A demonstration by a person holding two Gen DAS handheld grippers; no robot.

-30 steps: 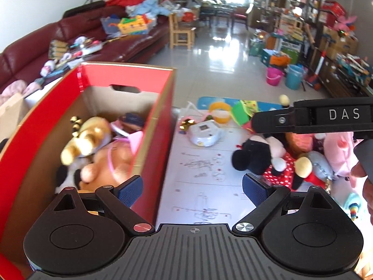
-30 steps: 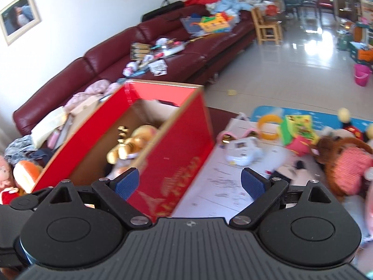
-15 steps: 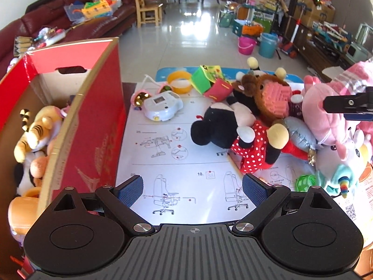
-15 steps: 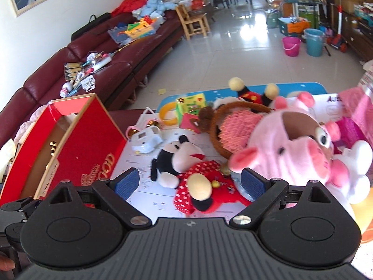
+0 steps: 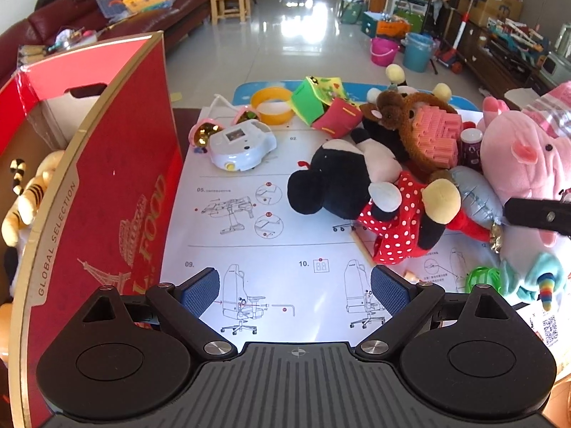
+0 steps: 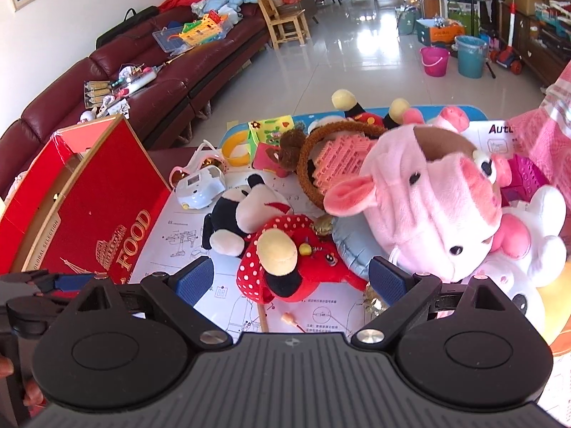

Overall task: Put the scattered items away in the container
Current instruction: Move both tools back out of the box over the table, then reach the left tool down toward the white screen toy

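A red cardboard box [image 5: 107,192] [image 6: 103,221] stands at the left, with a tiger plush [image 5: 25,196] inside. Right of it, plush toys lie scattered on a white instruction sheet [image 5: 249,235]: a mouse doll in a red polka-dot dress [image 5: 360,192] [image 6: 264,242], a brown bear [image 5: 421,132] and a big pink pig [image 5: 517,164] [image 6: 428,210]. My left gripper [image 5: 294,289] is open over bare paper, short of the mouse doll. My right gripper [image 6: 291,280] is open, with the mouse doll's dress just ahead of its fingers.
A white toy camera [image 5: 242,146], pink sunglasses [image 5: 203,133], a yellow ring [image 5: 271,105], a green cloth cube [image 5: 317,101] and a unicorn plush [image 5: 539,278] also lie here. A maroon sofa [image 6: 142,82], a wooden chair [image 6: 285,21] and buckets [image 6: 449,57] stand beyond.
Both grippers have swung right, away from the box and toward the toy pile. The right gripper has closed in on the mouse doll and pig. Both stay open and empty.
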